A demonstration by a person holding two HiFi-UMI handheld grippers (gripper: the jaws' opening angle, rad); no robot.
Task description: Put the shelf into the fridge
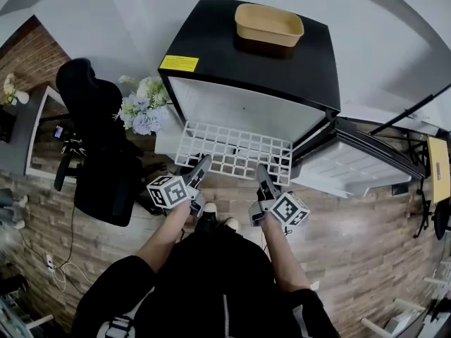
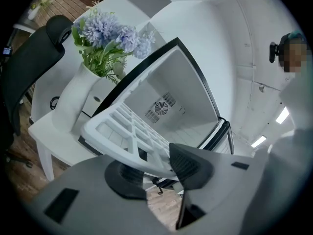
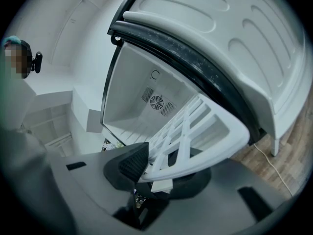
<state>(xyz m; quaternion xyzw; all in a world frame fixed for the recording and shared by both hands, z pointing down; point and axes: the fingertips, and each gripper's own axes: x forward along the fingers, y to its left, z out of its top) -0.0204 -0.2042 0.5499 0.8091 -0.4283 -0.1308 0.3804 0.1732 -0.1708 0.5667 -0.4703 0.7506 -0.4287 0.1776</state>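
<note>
A white grid shelf [image 1: 235, 151] is held level in front of the open black fridge [image 1: 254, 69], its far edge at the mouth of the white cavity. My left gripper [image 1: 199, 170] is shut on the shelf's near left edge. My right gripper [image 1: 263, 179] is shut on its near right edge. In the left gripper view the shelf [image 2: 128, 137] runs between the jaws toward the fridge interior with its round fan vent [image 2: 160, 107]. The right gripper view has the shelf [image 3: 195, 140] clamped below the open door [image 3: 230, 48].
The fridge door [image 1: 356, 162] hangs open to the right. A tan tray [image 1: 268, 24] sits on the fridge top. A vase of flowers [image 1: 143, 108] stands on a white table left of the fridge, beside a black office chair [image 1: 99, 146]. The floor is wood plank.
</note>
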